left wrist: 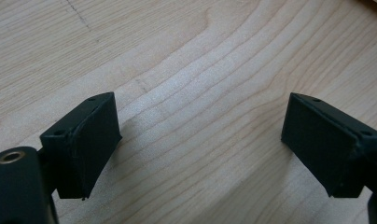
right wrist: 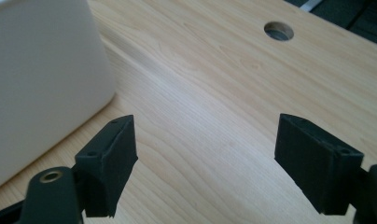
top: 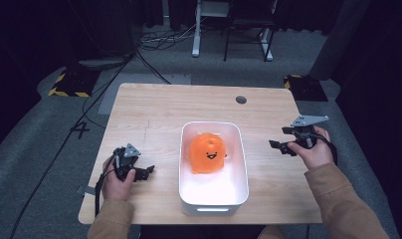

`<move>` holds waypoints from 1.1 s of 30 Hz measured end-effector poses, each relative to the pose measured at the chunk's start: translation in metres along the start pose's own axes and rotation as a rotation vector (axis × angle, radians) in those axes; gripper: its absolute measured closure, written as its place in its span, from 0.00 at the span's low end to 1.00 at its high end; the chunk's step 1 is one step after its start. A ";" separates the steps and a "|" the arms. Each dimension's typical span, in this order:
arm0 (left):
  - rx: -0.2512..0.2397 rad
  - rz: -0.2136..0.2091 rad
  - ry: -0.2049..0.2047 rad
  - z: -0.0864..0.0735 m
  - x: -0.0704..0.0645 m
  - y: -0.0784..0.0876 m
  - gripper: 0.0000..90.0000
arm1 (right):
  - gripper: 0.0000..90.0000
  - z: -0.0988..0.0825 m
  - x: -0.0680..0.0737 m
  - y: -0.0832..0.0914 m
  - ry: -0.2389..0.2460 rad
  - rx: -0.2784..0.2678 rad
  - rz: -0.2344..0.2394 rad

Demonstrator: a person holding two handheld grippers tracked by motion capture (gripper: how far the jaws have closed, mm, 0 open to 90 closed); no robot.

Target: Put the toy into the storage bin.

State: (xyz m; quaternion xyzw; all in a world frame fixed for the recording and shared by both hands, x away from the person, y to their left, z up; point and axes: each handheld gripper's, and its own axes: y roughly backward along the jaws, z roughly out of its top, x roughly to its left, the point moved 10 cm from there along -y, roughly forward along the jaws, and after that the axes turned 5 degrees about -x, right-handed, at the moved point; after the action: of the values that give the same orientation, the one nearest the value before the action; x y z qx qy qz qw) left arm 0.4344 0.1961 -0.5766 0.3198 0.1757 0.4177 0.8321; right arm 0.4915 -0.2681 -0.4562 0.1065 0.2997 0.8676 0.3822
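Two grippers flank a white bin (top: 213, 199) on the desk (top: 154, 107), and both have their jaws spread wide with nothing between them. An orange plush toy (top: 207, 153) with a smiling face sits inside the bin, leaning toward its far half, between the two sets of jaws and well apart from each. Left gripper (top: 145, 172) lies low on the desk, its jaws pointing toward the bin's near left wall and stopping just short of it; in the left gripper view (left wrist: 200, 144) bare wood grain shows between them. Right gripper (top: 281, 141) is held above the desk, jaws aimed at the bin's right wall, with a gap of bare wood before it. In the right gripper view (right wrist: 205, 163) the bin's (right wrist: 42, 79) white corner stands ahead and to the left of the jaws, and a round cable hole (right wrist: 278, 31) lies farther ahead on the desk.
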 end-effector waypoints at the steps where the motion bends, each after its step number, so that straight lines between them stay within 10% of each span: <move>1: -0.001 0.000 0.000 0.000 0.000 0.000 0.13 | 0.24 -0.005 -0.002 0.000 0.000 0.007 0.002; 33: -0.001 0.000 0.000 0.000 0.000 0.000 0.13 | 0.26 -0.109 -0.010 -0.013 -0.058 0.010 -0.028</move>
State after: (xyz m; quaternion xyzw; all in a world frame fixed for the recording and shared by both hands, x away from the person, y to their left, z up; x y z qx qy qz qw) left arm 0.4345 0.1961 -0.5765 0.3195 0.1754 0.4175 0.8324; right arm 0.4613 -0.3165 -0.5506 0.1293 0.2940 0.8573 0.4024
